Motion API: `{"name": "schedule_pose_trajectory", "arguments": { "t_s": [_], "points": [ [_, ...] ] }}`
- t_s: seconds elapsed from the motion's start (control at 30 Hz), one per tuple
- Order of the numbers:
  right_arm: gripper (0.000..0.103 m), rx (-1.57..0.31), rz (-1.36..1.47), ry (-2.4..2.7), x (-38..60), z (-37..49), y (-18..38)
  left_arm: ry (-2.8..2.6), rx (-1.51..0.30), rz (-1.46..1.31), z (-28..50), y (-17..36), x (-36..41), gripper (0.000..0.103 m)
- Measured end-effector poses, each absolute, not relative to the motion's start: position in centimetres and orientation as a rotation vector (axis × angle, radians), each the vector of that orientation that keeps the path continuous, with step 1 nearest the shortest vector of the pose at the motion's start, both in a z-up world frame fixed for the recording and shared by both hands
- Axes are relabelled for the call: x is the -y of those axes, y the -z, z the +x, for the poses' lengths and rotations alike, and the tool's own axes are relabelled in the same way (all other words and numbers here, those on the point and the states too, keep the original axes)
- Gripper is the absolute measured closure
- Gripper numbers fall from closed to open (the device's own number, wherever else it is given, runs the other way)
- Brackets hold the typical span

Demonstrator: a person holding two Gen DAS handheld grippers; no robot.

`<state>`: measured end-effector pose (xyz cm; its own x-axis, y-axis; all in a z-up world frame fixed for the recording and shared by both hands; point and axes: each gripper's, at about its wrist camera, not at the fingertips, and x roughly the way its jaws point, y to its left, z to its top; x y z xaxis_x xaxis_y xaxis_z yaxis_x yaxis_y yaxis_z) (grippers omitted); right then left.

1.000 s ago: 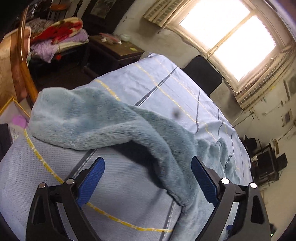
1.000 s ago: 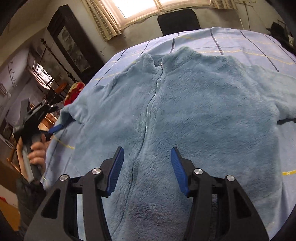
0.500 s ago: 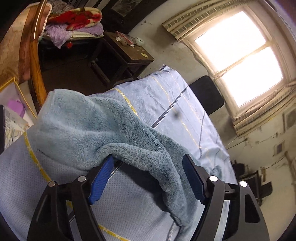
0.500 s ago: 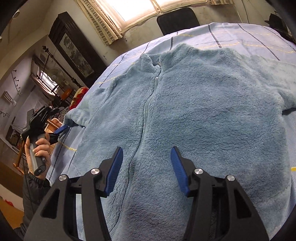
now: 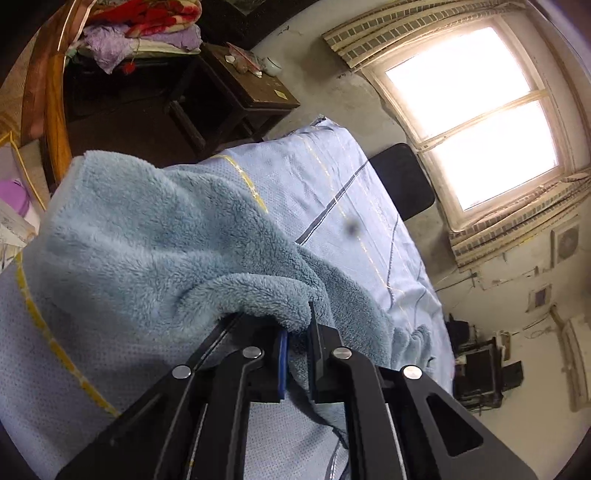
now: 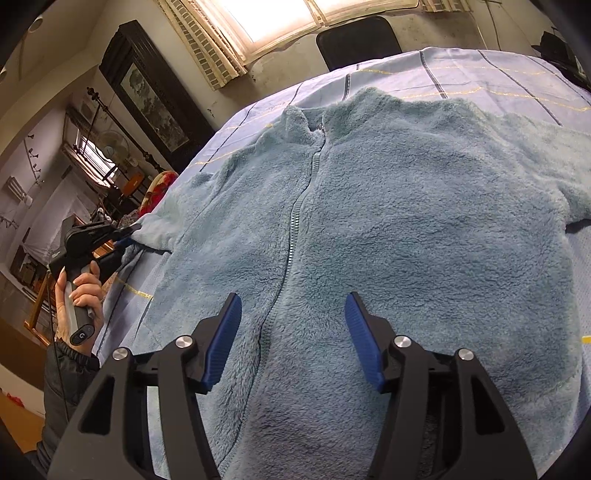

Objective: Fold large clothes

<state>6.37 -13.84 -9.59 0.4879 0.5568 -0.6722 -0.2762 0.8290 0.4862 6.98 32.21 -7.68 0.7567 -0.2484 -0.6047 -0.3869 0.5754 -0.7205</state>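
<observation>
A light blue fleece jacket (image 6: 388,229) lies front up on the bed, its zip (image 6: 295,221) running down the middle. My right gripper (image 6: 291,317) hovers open just above the jacket's lower front, straddling the zip line. In the left wrist view my left gripper (image 5: 297,332) is shut on the edge of the jacket's sleeve (image 5: 147,236). From the right wrist view, that left gripper (image 6: 125,234) shows at the bed's left side, held by a hand (image 6: 79,295), pinching the sleeve end.
The bed has a pale blue sheet (image 5: 351,206) with yellow and dark stripes. A dark chair (image 6: 358,40) stands under the window at the bed's far end. A dark wooden side table (image 5: 236,92) and piled bedding (image 5: 147,26) sit to the left.
My left gripper moved forward onto the sleeve and closed on its edge; it was open a second ago. My right gripper stayed open and drifted only slightly over the jacket.
</observation>
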Motion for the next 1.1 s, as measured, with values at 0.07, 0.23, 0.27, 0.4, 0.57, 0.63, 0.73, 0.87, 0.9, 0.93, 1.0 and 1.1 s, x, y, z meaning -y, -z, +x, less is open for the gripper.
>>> {"name": "schedule_pose_trajectory", "arguments": {
  "t_s": [0.07, 0.23, 0.27, 0.4, 0.57, 0.63, 0.73, 0.87, 0.9, 0.93, 1.0, 1.1],
  "points": [
    [0.046, -0.933, 0.34, -0.52, 13.9, 6.4, 9.6, -0.128, -0.7, -0.937, 5.7, 6.2, -32.4, 0.096],
    [0.045, -0.935, 0.33, -0.52, 13.9, 6.5, 9.6, -0.189, -0.638, -0.658, 1.3, 1.5, -30.6, 0.065],
    [0.045, -0.935, 0.327, -0.52, 13.8, 6.5, 9.6, -0.268, -0.672, -0.605, 0.6, 1.9, -30.8, 0.045],
    [0.045, -0.934, 0.326, -0.52, 13.9, 6.5, 9.6, -0.41, -0.726, -0.707, -1.4, 5.0, -35.3, 0.025],
    [0.045, -0.934, 0.325, -0.52, 13.8, 6.5, 9.6, -0.38, -0.735, -0.768, -1.2, 5.7, -37.0, 0.026],
    [0.045, -0.934, 0.325, -0.52, 13.9, 6.5, 9.6, -0.371, -0.754, -0.723, -0.2, 5.6, -36.3, 0.026],
    [0.045, -0.935, 0.325, -0.52, 13.9, 6.5, 9.6, -0.388, -0.797, -0.681, 1.2, 6.2, -36.0, 0.026],
    [0.045, -0.935, 0.323, -0.52, 13.9, 6.5, 9.6, -0.417, -0.805, -0.735, 1.9, 7.2, -37.4, 0.037],
    [0.045, -0.935, 0.324, -0.52, 13.8, 6.5, 9.6, -0.435, -0.806, -0.72, 2.1, 7.3, -37.5, 0.058],
    [0.045, -0.935, 0.325, -0.52, 13.8, 6.5, 9.6, -0.443, -0.802, -0.703, 2.2, 7.4, -37.5, 0.072],
    [0.045, -0.935, 0.325, -0.519, 13.8, 6.5, 9.6, -0.437, -0.762, -0.694, 1.8, 6.9, -37.6, 0.089],
    [0.045, -0.935, 0.322, -0.519, 13.8, 6.5, 9.6, -0.487, -0.722, -0.642, 0.9, 5.6, -37.3, 0.089]
  ]
}}
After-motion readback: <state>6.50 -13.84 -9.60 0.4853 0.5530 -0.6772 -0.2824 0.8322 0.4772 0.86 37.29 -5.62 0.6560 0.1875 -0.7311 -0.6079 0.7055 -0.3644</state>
